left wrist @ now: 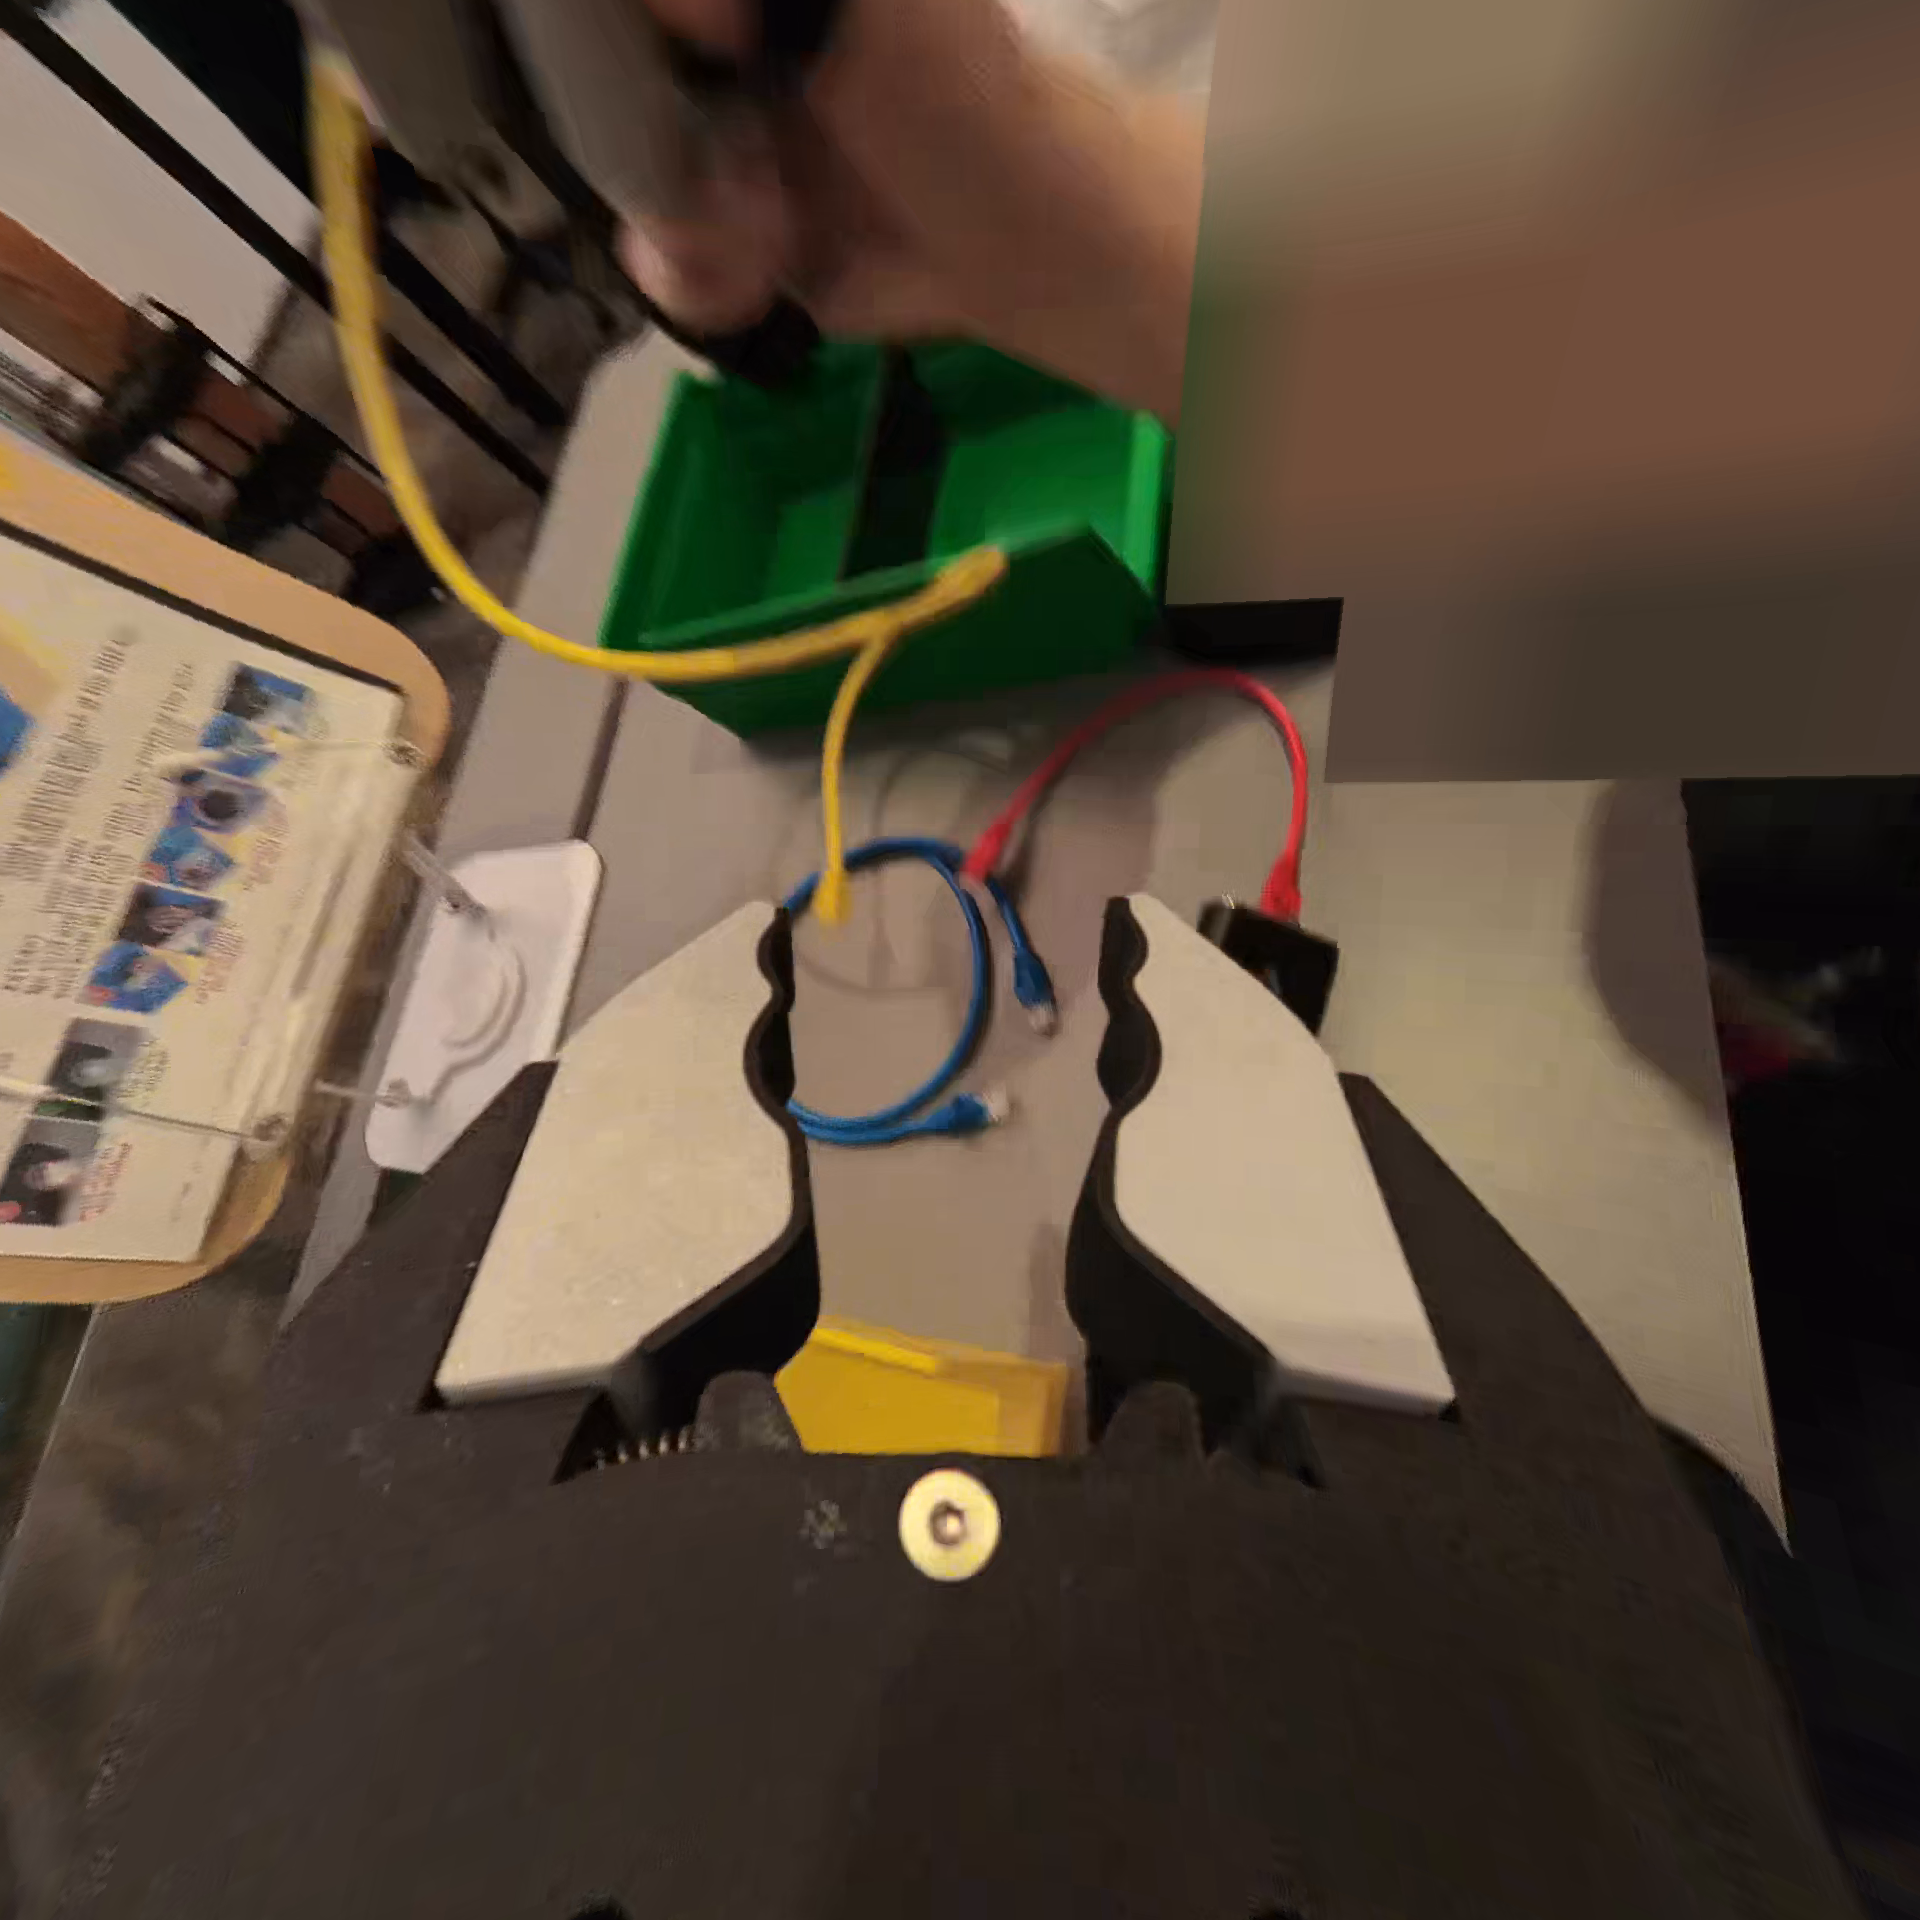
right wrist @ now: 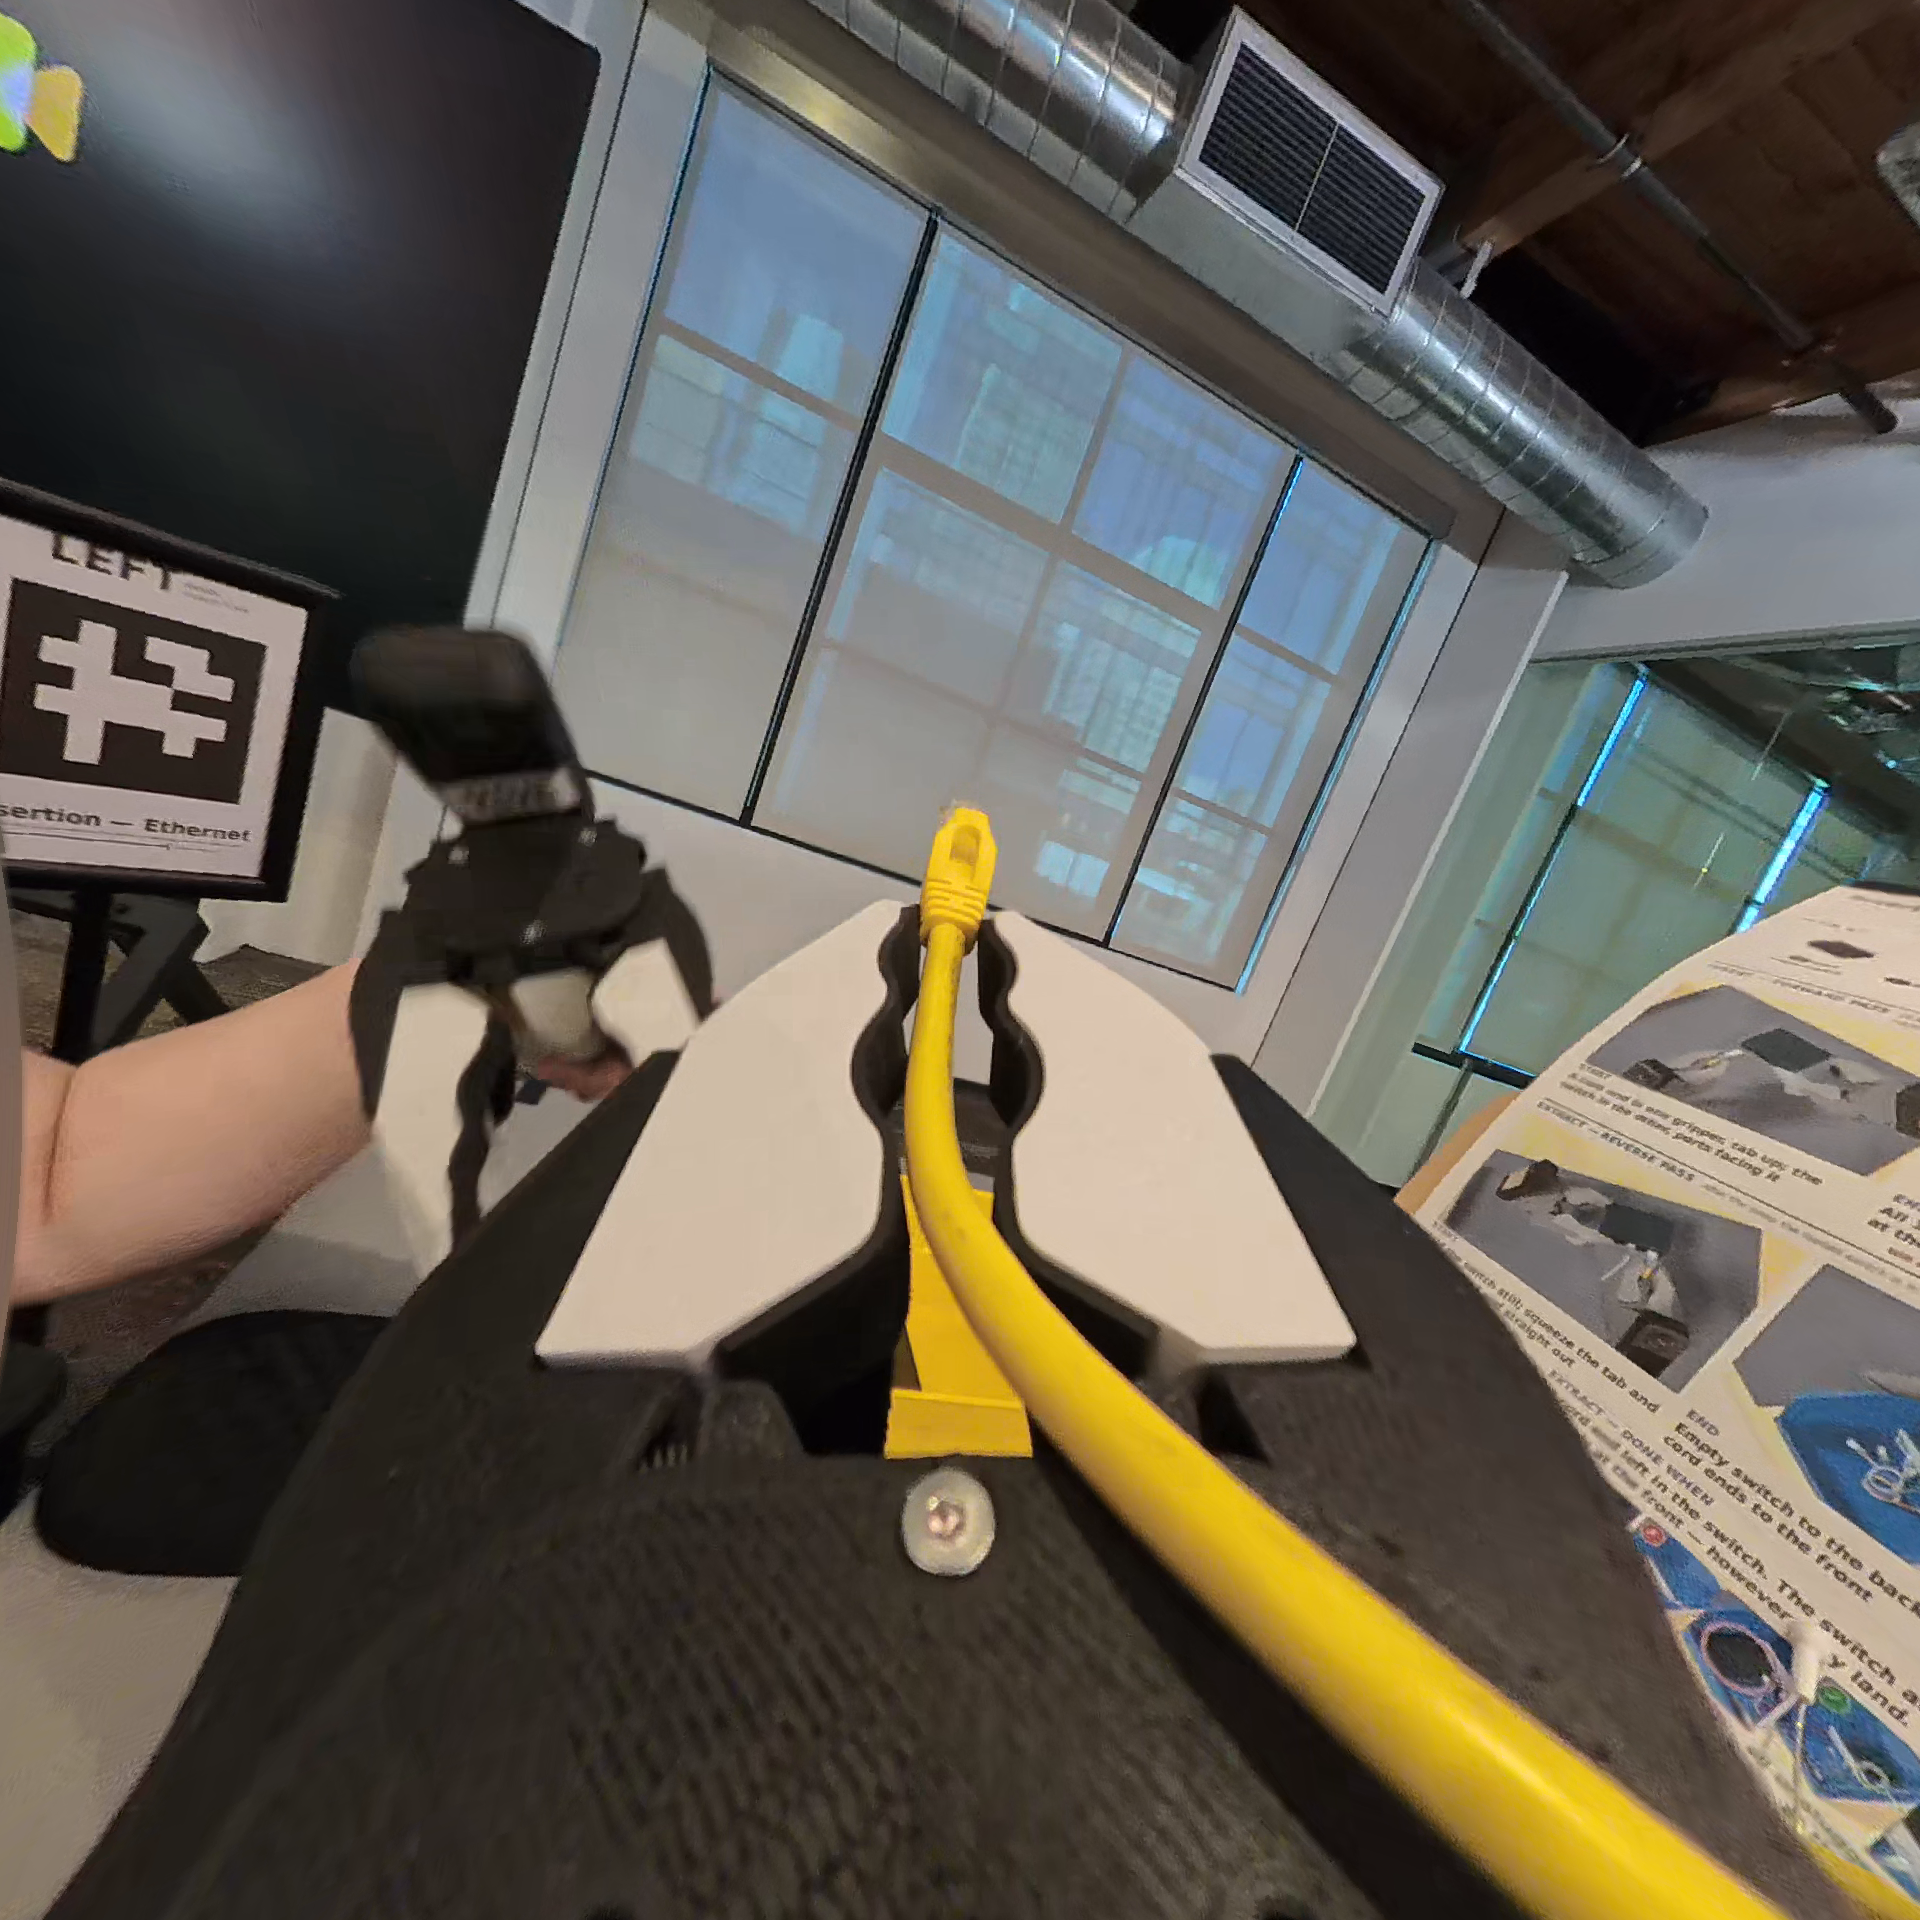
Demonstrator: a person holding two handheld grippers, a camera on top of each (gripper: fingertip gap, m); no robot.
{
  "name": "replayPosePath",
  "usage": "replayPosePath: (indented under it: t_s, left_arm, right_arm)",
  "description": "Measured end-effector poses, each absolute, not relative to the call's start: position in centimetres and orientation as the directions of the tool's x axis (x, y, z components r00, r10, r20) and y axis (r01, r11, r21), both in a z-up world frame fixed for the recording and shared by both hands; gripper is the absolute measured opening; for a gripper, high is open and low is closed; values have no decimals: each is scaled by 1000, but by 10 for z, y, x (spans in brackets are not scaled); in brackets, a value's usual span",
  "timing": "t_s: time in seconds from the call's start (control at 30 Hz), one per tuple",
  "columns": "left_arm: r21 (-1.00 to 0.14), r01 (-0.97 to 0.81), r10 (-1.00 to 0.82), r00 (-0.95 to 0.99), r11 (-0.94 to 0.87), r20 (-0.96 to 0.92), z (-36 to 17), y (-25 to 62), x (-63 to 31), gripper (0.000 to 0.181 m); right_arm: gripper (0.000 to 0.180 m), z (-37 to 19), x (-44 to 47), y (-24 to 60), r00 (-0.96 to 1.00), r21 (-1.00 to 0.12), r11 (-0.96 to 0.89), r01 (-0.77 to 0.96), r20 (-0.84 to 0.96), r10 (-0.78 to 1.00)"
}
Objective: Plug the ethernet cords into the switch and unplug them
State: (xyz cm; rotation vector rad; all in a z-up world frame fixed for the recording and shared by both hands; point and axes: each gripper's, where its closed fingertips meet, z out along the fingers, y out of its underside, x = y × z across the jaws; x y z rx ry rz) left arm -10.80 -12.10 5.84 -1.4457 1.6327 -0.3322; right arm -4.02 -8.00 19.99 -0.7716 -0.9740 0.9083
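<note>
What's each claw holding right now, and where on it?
Right claw pinches the yellow cord just behind its plug, which sticks out past the tips. Left claw is open and holds nothing.

Each hand-held gripper (left wrist: 940, 987) (right wrist: 940, 930) has a black textured body, pale grey wavy-edged fingers (left wrist: 644, 1174), one silver screw (left wrist: 949, 1525) and a yellow insert (right wrist: 951, 1423).

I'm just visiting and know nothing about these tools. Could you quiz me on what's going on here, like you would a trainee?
1. True or false: the right hand-held gripper is shut on the yellow cord.
2. Which cord lies in a loop on the table? A red, B blue, C yellow.
3. Fill in: the left hand-held gripper is ____.

Key: 1 true; 2 B, the blue cord; 3 open, holding nothing.
</note>
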Motion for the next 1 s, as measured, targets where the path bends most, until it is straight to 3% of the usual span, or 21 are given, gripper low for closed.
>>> replayPosePath:
  t_s: [0.13,0.4,0.47,0.67,0.8,1.0]
  left_arm:
    - [-601,-772,-954,-23,207,-299,-10,-137,-98,48]
    - [-301,-946,-993,-114,117,-28,-113,-152,-92,78]
    - [-258,-960,-993,-115,110,3,-129,-150,-87,75]
    - [-295,-953,-953,-28,-66,303,-138,-153,-68,55]
    - [-227,-966,-862,-6,-127,507,-134,-160,-67,42]
    - [-118,-992,-842,-23,-49,539,-141,-160,-76,40]
  right_arm:
    - [11,212,-24,-89,284,-843,445,-301,367,886]
    - [11,226,-12,-117,284,-801,517,-304,441,851]
    - [11,225,-15,-120,271,-802,520,-294,451,850]
    - [11,223,-18,-122,263,-801,534,-271,472,842]
    - [11,225,-13,-123,268,-795,540,-276,475,838]
    - [11,230,-2,-123,286,-782,554,-285,482,828]
